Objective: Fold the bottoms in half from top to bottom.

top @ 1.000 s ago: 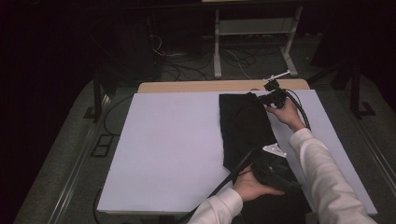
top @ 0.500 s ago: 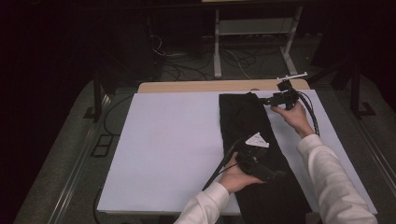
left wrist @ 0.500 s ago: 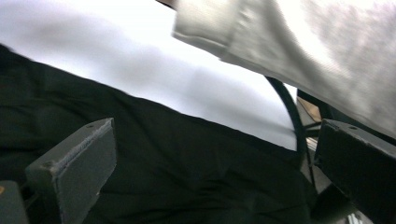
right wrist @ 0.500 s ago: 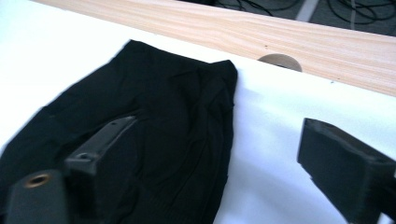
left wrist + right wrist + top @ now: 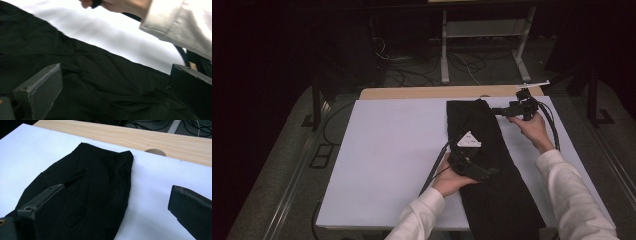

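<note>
On the white table cover [image 5: 382,150] the black garment [image 5: 484,150] lies folded into a long strip, left gripper [image 5: 489,174] and right gripper [image 5: 495,111] both spread and empty, so further folding likely remains.

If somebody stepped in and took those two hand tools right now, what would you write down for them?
Left gripper: jaws have just been opening, now wide, nothing between them, over the middle of the black garment.
Right gripper: jaws have just been opening, now wide and empty, at the garment's far end.
Garment: lies as a long folded strip on the white sheet, right of centre, its near end at the table's front edge.
Done, it seems: one lengthwise fold.
Left, probably: folding it shorter, though that is a guess.
</note>
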